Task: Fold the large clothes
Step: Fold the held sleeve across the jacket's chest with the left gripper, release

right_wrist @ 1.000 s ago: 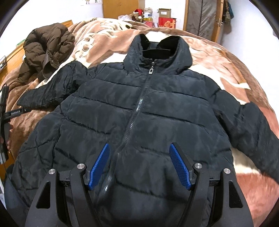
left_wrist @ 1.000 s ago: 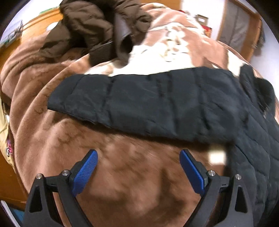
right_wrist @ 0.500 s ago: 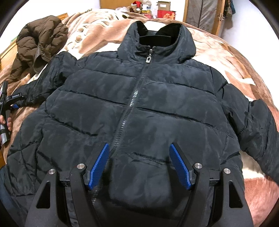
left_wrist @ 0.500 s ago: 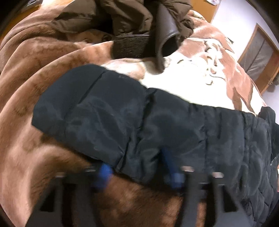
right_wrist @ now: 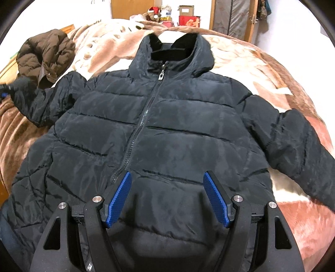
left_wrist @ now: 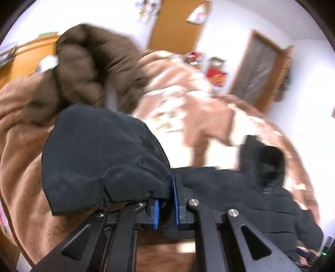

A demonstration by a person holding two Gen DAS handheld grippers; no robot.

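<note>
The left tool (left_wrist: 166,195) is clenched on the black jacket's (right_wrist: 167,129) sleeve cuff (left_wrist: 104,159). The right tool (right_wrist: 167,196), released, hovers over its hem. Beneath lies the bed's brown blanket (right_wrist: 278,71); beyond, a brown coat (right_wrist: 45,56), wooden doors (right_wrist: 232,16).

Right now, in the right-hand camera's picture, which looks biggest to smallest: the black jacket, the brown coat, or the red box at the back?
1. Black jacket
2. Brown coat
3. Red box, though it lies farthest away.

We see a black quilted puffer jacket (right_wrist: 167,129) of faintly shiny nylon-like cloth, a plush brown-and-cream fleece blanket (right_wrist: 261,69), a matt brown padded coat (right_wrist: 46,54), and ridged blue pads (right_wrist: 119,198) on matt black plastic.
</note>
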